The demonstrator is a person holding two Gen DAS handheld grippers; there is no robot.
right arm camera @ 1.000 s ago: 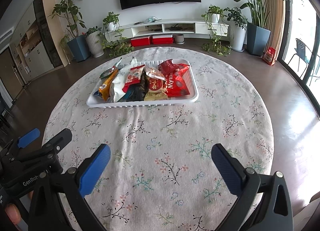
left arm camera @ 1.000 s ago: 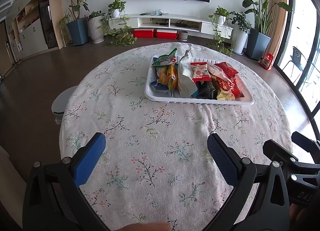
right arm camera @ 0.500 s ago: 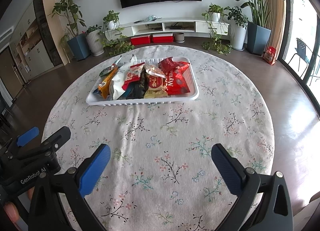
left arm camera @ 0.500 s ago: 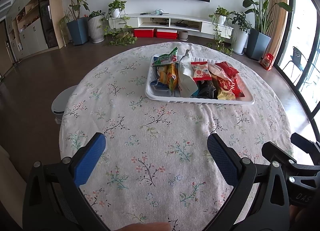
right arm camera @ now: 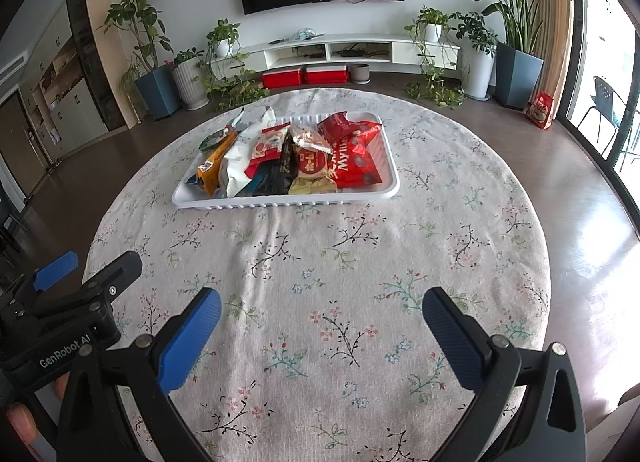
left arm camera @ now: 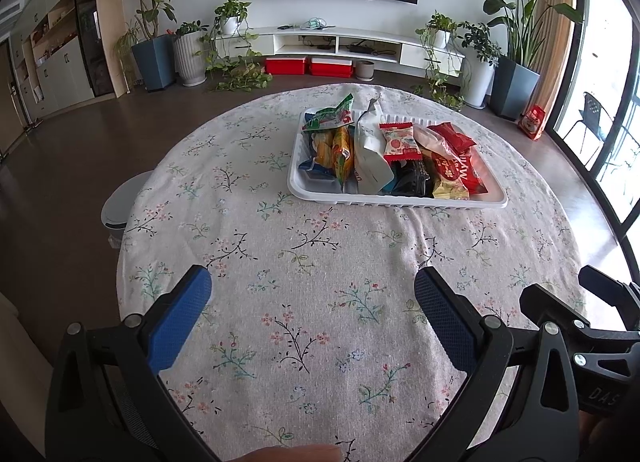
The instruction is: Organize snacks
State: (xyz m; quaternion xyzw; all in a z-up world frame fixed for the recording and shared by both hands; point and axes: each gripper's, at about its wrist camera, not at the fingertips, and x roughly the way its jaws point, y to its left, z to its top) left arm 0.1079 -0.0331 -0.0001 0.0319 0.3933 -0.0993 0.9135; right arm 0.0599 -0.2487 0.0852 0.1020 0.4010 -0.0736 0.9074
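Both views are taken from the near edge of the counter (left arm camera: 304,302), low above it, facing the far wall. The tray (left arm camera: 396,201) (right arm camera: 280,203) is seen by both, well ahead; each neighbouring tool's side is caught.

Lying half buried under a white bag (left arm camera: 370,153) and a red-and-white packet (left arm camera: 400,141) in the tray (left arm camera: 400,201): a black packet (left arm camera: 412,181), its print too small for reading. Showing only "Myli" on the big red bag (right arm camera: 354,163), the remaining letters folding out of sight. Hiding mostly behind the table's edge: a white bin (left arm camera: 120,203). Running off the frame's right border: the right gripper (left arm camera: 592,302), fingertips only partly showing. Peeking in at the bottom edge: a fingertip (left arm camera: 296,454), the hand itself cut away.
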